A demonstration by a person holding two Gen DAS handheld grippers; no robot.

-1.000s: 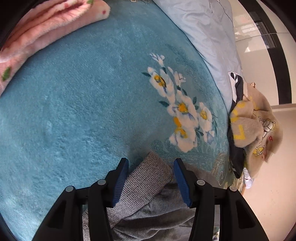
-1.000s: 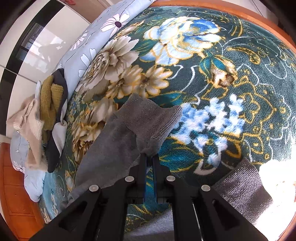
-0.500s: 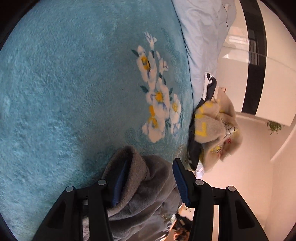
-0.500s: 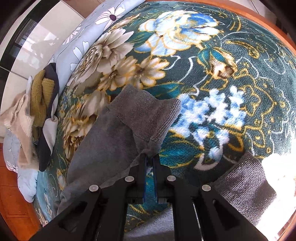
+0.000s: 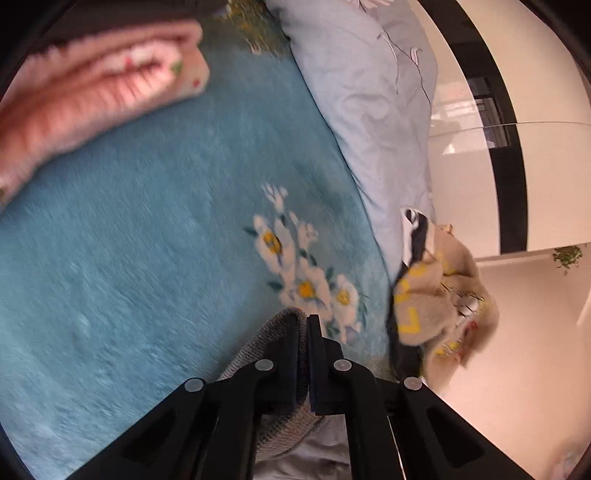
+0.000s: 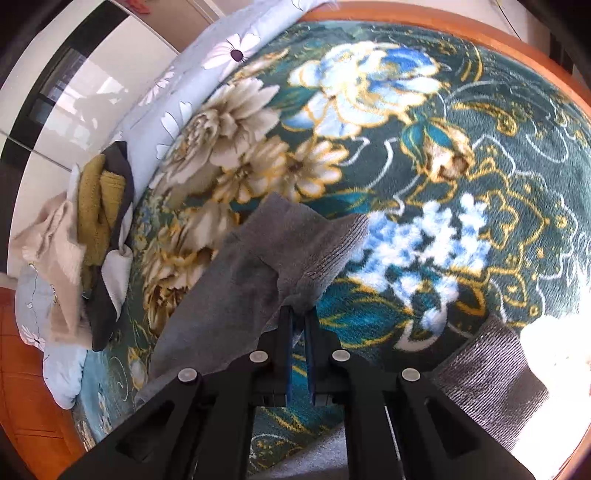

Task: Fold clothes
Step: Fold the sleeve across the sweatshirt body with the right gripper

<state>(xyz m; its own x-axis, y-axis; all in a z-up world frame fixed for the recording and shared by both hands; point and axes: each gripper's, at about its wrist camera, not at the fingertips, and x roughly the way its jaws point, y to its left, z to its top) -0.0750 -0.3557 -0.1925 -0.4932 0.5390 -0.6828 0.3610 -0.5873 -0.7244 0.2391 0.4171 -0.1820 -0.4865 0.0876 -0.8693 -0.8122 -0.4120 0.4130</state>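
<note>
Right wrist view shows our right gripper (image 6: pixel 298 314) pinching the soft, limp grey garment (image 6: pixel 236 280) on the bed (image 6: pixel 480 155), our left gripper (image 5: pixel 306 325) clamped on its ribbed cuff, a firmer hold

We see a teal fleece blanket (image 5: pixel 147 229) with white and yellow flowers spread over a bed. At its upper left lies a folded pink fluffy blanket (image 5: pixel 92 85). A pale blue pillow (image 5: pixel 369 96) runs along its upper right edge. In the right wrist view, the blanket is dark green (image 6: pixel 498 184) with large cream, blue and gold flowers. A light blue pillowcase printed with daisies (image 6: pixel 207 74) borders it at the upper left. An orange wooden bed frame (image 6: pixel 443 22) curves along the top edge.
</note>
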